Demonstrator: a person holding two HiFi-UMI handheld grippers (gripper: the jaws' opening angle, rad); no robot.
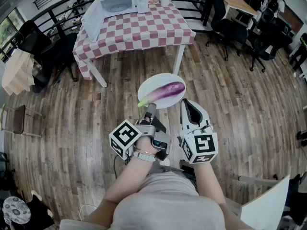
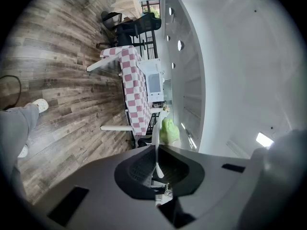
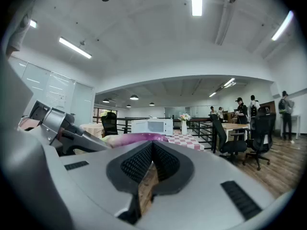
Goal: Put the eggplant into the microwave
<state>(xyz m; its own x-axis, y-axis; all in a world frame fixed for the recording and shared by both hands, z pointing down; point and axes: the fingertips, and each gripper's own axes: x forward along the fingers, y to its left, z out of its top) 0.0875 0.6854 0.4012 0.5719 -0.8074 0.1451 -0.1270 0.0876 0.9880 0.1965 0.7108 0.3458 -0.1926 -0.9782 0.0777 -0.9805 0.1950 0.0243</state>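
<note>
eggplant (image 1: 169, 90): glossy purple, paler lilac toward its light green stem end
plate (image 1: 156, 82): plain white
desk (image 1: 139, 30), top of frame: red-and-white checked cloth, white legs
microwave (image 1: 125, 1): white
floor (image 1: 57, 128): streaked brown-grey wood planks
left claw (image 1: 150, 107): dark grey; black-and-white square markers on its cube
right claw (image 1: 185, 102): pale grey, black pads, same markers
chairs (image 1: 230, 28), upper right: black

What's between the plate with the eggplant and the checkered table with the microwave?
Only bare wooden floor, as the head view shows: nothing stands between the plate with the eggplant and the table.
</note>
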